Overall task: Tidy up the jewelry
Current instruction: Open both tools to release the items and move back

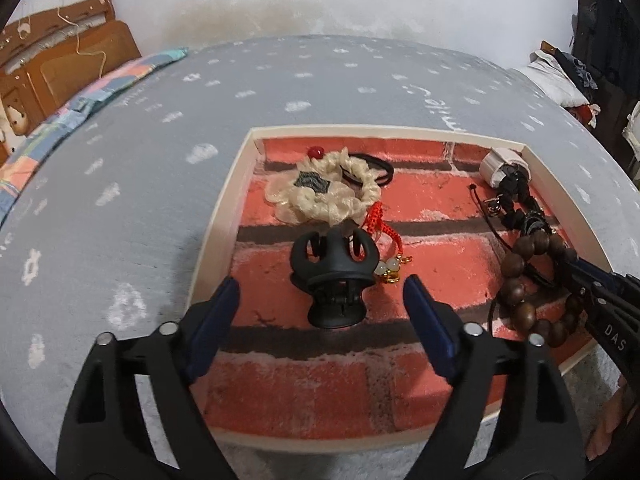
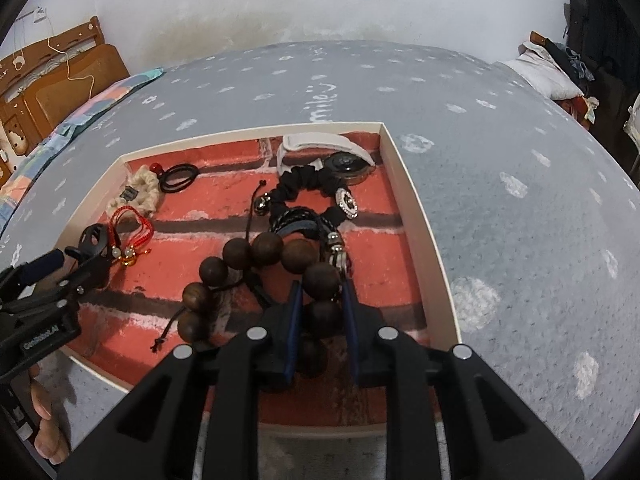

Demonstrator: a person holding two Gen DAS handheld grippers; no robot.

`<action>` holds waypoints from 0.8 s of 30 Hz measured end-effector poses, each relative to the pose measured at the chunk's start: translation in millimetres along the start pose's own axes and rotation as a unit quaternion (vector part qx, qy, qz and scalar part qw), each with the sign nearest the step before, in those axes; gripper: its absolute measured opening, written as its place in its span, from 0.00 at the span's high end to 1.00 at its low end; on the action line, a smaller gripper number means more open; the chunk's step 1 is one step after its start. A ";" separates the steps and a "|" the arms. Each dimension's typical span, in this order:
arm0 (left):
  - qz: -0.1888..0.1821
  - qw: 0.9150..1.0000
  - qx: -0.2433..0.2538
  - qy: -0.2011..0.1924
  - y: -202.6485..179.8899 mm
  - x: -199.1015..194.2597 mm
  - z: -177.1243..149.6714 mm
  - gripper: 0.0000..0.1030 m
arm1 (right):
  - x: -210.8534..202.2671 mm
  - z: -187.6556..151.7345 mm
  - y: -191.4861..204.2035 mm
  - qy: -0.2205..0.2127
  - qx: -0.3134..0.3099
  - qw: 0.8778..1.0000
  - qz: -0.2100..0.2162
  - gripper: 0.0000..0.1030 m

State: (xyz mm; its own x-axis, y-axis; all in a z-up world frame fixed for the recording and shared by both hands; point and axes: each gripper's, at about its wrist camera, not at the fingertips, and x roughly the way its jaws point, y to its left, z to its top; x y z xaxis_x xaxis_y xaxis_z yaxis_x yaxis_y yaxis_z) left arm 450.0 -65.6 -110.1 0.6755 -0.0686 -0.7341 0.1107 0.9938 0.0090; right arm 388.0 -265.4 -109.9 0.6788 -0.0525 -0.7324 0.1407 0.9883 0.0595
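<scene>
Inside the brick-print tray (image 1: 224, 216), at about 12 o'clock from the left gripper (image 1: 320, 300), sits the black claw clip (image 1: 334, 276) — the fingers are spread wide on either side of it and don't look to be touching it yet. Over at 3 o'clock in that view, the right gripper (image 2: 322, 300) has its fingers narrowed around one bead of the wooden bead bracelet (image 2: 256, 264), which lies on the tray floor just in front of the black scrunchie (image 2: 308, 188) and braided cords.

What could go wrong, I'd guess: round beads are slippery, so the bracelet may pop out of that pinch when lifted. The cords underneath also look tangled with it and could drag along. On the left side, the red string charm (image 1: 380, 236) lies right against the clip — a sloppy close might snag it too.
</scene>
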 end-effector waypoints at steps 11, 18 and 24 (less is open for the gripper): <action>-0.014 0.999 -0.007 -0.036 15.5 -66.4 -7.2 0.05 | -58.3 -0.4 0.4 -0.067 -0.006 0.998 -0.020 0.31; -0.006 0.998 -0.022 -0.051 40.7 -111.1 -20.6 0.05 | -104.1 -7.4 0.3 -0.096 -0.012 0.995 -0.030 0.19; 0.016 0.997 -0.039 -0.058 61.4 -142.3 -43.9 0.05 | -142.2 -26.9 -7.5 -0.109 -0.008 0.993 -0.041 0.13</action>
State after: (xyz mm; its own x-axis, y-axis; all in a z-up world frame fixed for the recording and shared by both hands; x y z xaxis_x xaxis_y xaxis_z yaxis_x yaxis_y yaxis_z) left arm 328.7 9.0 -34.9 0.7584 -0.0423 -0.6504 0.0337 0.9991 -0.0257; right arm 271.0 -261.5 -24.5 0.8060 -0.1609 -0.5696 0.1918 0.9814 -0.0057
